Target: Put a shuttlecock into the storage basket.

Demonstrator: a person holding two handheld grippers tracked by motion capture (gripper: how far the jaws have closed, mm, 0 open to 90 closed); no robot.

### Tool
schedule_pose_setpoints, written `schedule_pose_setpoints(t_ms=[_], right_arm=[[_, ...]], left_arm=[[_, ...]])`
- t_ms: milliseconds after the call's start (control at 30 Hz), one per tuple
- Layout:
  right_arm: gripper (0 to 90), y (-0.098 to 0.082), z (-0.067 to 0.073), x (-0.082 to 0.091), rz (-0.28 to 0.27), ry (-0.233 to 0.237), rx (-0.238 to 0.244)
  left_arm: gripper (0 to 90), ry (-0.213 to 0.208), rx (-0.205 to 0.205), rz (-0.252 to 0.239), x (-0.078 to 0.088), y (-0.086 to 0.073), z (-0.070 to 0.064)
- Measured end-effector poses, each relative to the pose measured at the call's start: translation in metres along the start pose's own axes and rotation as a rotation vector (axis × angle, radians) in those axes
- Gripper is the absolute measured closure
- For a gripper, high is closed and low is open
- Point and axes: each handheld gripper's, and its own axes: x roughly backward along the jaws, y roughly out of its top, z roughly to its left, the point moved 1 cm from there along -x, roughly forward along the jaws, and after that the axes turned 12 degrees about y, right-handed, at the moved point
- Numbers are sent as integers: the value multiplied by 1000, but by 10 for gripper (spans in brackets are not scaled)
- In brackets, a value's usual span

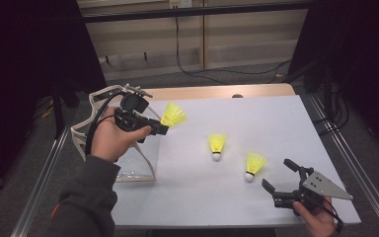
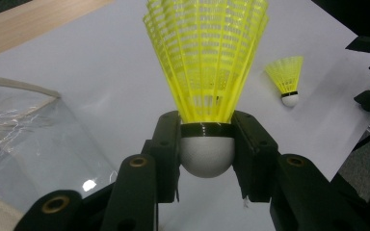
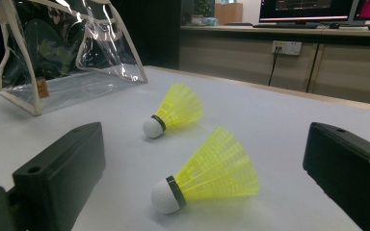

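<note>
Your left gripper is clamped on the white cork of a yellow plastic shuttlecock, held above the clear plastic bag at the table's left. Your right gripper, near right, stands apart, two more yellow shuttlecocks lying before it.

A white sheet is laid over a wooden table framed by metal rails. Grey floor is seen beyond it, with black cables trailing across. A pale panelled wall is crossed by a dark bar. Black curtains are hung at both sides. In the right gripper view, a counter with monitors and a wall socket is seen. The light is dim.
</note>
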Motion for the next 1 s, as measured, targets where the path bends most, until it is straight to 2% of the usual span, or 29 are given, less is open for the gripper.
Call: schedule_pose_setpoints(t_ms=[300, 700, 1000], right_arm=[[9, 0, 0, 0, -1, 2, -1], [9, 0, 0, 0, -2, 1, -1], [9, 0, 0, 0, -4, -2, 4]], left_arm=[[651, 10, 2, -3, 4, 4, 4], [651, 28, 29, -8, 9, 7, 11], [651, 57, 51, -13, 11, 10, 20]])
